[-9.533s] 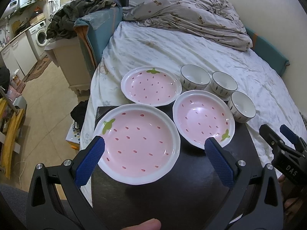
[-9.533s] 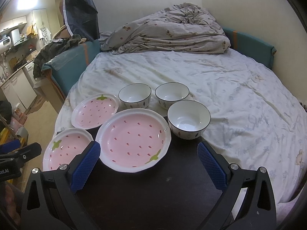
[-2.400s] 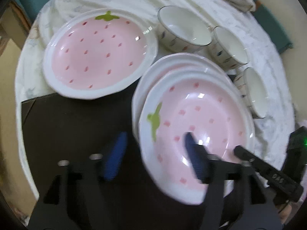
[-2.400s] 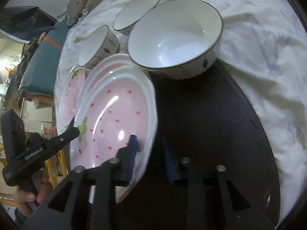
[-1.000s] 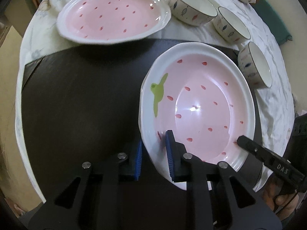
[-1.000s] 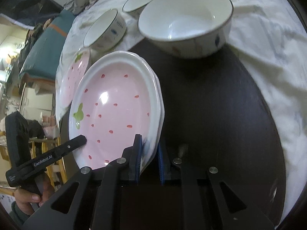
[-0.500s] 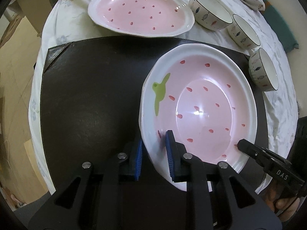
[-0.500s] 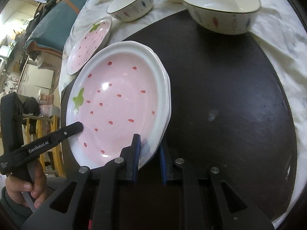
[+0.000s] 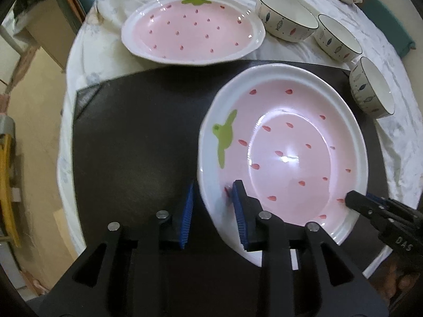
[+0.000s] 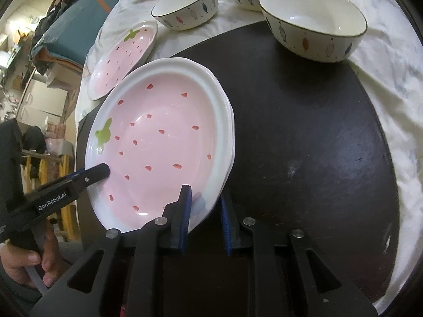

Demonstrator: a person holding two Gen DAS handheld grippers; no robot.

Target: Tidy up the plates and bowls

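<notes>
Now both grippers, left [image 9: 212, 207] and right [image 10: 205, 215], jaws just opening, straddle the stacked plates' [image 9: 290, 142] near rim without gripping; dark mat [image 9: 132, 137] lies bare leftward.

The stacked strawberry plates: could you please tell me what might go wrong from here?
1. The left gripper and right gripper have just been opening with the rim between their jaws; withdrawing crookedly could catch and shift the top plate.
2. The top plate sits slightly offset on the lower plate, so a nudge may slide it.
</notes>
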